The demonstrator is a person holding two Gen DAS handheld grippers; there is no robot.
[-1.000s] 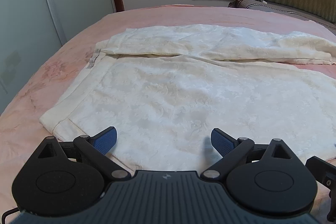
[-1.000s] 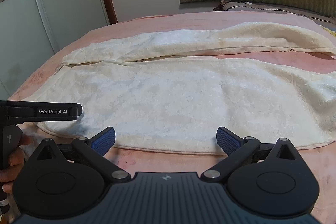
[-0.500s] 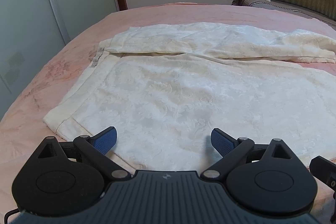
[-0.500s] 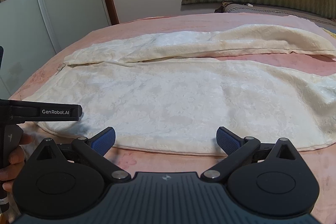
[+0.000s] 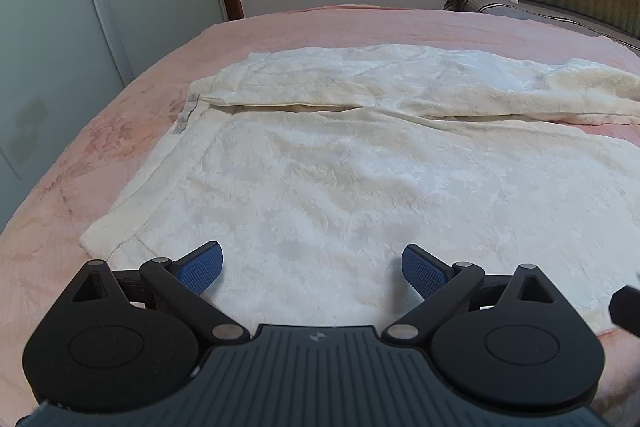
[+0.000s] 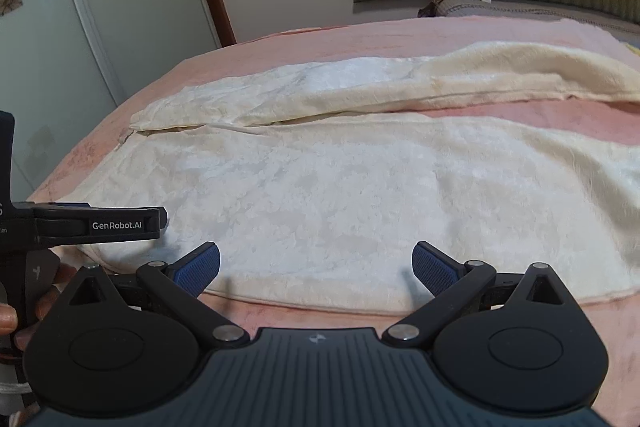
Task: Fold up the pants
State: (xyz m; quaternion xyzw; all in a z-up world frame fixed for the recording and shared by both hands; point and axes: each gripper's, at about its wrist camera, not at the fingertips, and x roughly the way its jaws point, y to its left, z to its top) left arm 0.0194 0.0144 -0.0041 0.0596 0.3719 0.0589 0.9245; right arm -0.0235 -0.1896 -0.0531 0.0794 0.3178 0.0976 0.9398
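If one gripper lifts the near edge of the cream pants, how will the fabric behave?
The pants lie limp, following the bedspread, so they would probably drape and sag. Their plush, thick-looking pile suggests some weight and decent grip for the open right gripper.

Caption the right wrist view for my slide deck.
Open right gripper over cream pants spread on a pink bed.

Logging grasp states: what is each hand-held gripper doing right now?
Left hand-held gripper: open, holding nothing, over the pants.
Right hand-held gripper: open, holding nothing.
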